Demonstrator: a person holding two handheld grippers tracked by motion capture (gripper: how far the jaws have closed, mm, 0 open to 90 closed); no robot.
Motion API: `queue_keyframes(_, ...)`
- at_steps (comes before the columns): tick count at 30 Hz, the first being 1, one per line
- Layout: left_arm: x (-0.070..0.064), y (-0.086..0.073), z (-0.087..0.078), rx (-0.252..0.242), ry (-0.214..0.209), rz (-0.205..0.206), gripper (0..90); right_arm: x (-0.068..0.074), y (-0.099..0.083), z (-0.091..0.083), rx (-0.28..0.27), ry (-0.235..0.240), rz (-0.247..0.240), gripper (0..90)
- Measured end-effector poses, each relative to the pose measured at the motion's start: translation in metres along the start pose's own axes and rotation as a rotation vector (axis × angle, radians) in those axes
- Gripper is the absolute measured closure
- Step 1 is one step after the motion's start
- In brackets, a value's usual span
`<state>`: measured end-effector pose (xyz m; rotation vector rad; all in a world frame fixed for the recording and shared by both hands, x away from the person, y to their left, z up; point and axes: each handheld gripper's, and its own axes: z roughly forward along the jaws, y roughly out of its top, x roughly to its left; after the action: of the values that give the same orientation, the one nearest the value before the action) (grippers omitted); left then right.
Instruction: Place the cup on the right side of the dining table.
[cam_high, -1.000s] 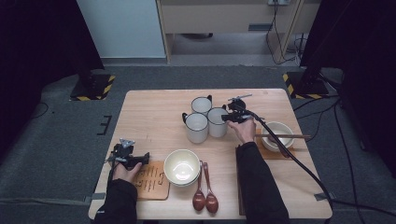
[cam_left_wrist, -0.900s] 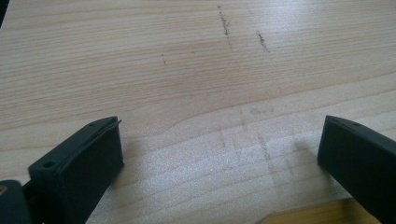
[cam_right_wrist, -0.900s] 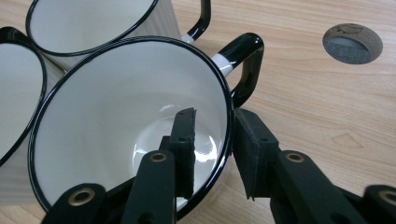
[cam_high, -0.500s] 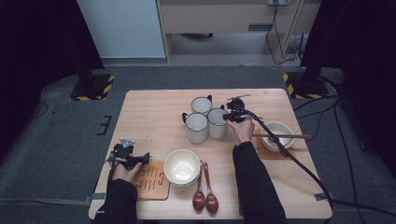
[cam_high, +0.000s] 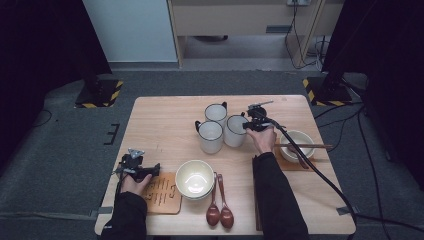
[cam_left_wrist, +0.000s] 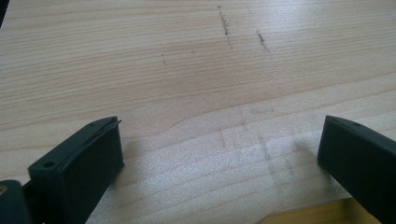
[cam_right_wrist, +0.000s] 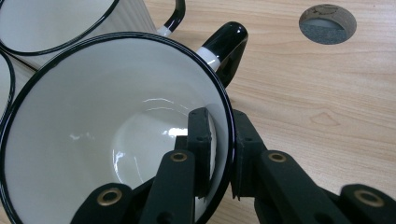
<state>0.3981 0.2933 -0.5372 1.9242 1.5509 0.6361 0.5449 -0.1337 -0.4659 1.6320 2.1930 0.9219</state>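
Right gripper (cam_right_wrist: 219, 154) pinches the enamel mug (cam_right_wrist: 93, 121) wall at its rim, beside the handle (cam_right_wrist: 224, 49) (glossy, probably slippery, chip-prone). Mug right of two others. Left gripper (cam_left_wrist: 219, 154) wide open, empty.

Two mugs (cam_high: 213, 125) crowd the gripped mug's (cam_high: 235, 131) left; open table (cam_high: 160, 120) beyond them

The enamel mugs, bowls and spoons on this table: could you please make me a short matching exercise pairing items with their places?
Column one:
1. right gripper
2. left gripper
3. two wooden spoons
4. chopsticks

Column two:
A. across the bowl on the right
B. clamped on an enamel mug's rim
C. open over bare table
D. right of the nearest bowl

Pairs: 1-B, 2-C, 3-D, 4-A
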Motion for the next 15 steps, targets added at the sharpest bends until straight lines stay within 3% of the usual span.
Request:
queue_keyframes(8,0.0,0.0,0.0,0.0,0.0,0.0,0.0,-0.002,-0.002,-0.0014,-0.005,0.002,0.03,81.1)
queue_keyframes(15,0.0,0.0,0.0,0.0,0.0,0.0,0.0,-0.0008,-0.0039,-0.0027,-0.017,-0.003,0.015,81.3)
